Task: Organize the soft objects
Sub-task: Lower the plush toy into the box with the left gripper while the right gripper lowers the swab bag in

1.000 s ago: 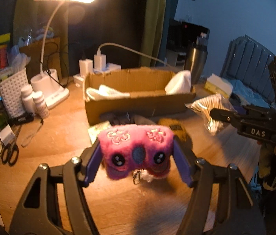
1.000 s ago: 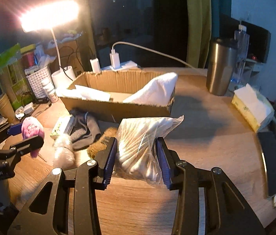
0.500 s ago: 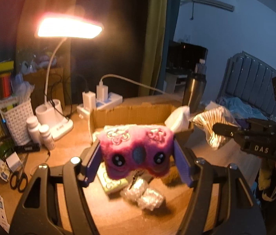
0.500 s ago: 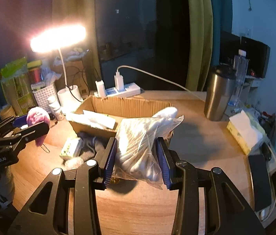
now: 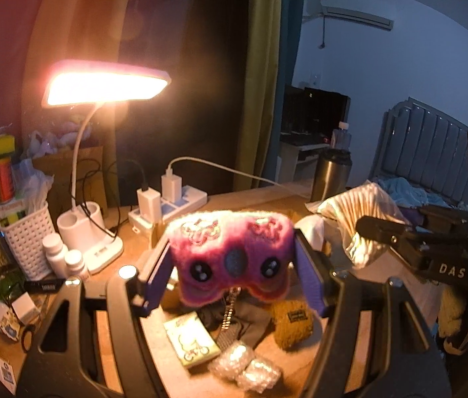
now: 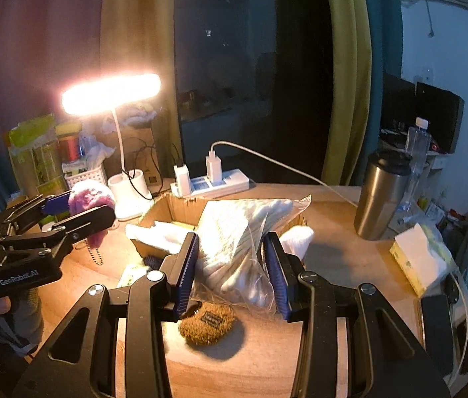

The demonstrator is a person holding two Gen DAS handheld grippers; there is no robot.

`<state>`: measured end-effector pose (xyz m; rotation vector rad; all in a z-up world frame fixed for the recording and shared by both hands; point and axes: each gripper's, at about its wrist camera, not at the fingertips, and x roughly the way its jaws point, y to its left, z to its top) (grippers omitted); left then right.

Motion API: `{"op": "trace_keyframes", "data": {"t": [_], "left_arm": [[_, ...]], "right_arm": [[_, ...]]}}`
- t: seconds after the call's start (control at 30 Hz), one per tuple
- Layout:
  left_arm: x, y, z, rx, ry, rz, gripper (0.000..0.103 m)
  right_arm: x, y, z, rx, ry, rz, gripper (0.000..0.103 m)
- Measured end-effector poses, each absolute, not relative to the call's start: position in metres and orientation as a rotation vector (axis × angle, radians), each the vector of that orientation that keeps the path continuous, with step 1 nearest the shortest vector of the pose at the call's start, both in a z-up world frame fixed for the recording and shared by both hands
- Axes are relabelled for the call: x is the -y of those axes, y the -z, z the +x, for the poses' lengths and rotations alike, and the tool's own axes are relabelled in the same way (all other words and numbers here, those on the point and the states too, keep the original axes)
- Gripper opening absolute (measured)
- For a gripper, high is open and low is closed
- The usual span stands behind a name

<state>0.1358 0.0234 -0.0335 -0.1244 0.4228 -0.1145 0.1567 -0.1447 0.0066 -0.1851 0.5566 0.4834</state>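
Two grippers hang above the wooden desk, each clenched on a soft thing. Largest, the open cardboard box sits near the desk's back edge. The right gripper grasps a clear bag of cotton swabs; the left gripper pinches a pink plush keychain, its bead chain dangling.

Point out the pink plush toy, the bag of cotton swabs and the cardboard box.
pink plush toy [image 5: 232,258]: left wrist view, its face.
bag of cotton swabs [image 6: 230,242]: right wrist view, its middle.
cardboard box [image 6: 161,207]: right wrist view, left rim.
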Motion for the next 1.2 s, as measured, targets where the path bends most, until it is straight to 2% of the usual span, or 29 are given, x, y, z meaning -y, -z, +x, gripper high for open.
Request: {"op": "trace_keyframes", "data": {"t": [0.43,1.2], "left_arm": [[-0.034,0.023,0.162,-0.389,0.083,-0.144,0.068],[-0.040,0.028,0.208,-0.383,0.044,-0.163,0.068]], "right_arm": [[0.131,-0.022,0.177,-0.517,-0.506,-0.185,0.043],[0.129,-0.014,0.219,-0.531,-0.526,-0.169,0.043]]}}
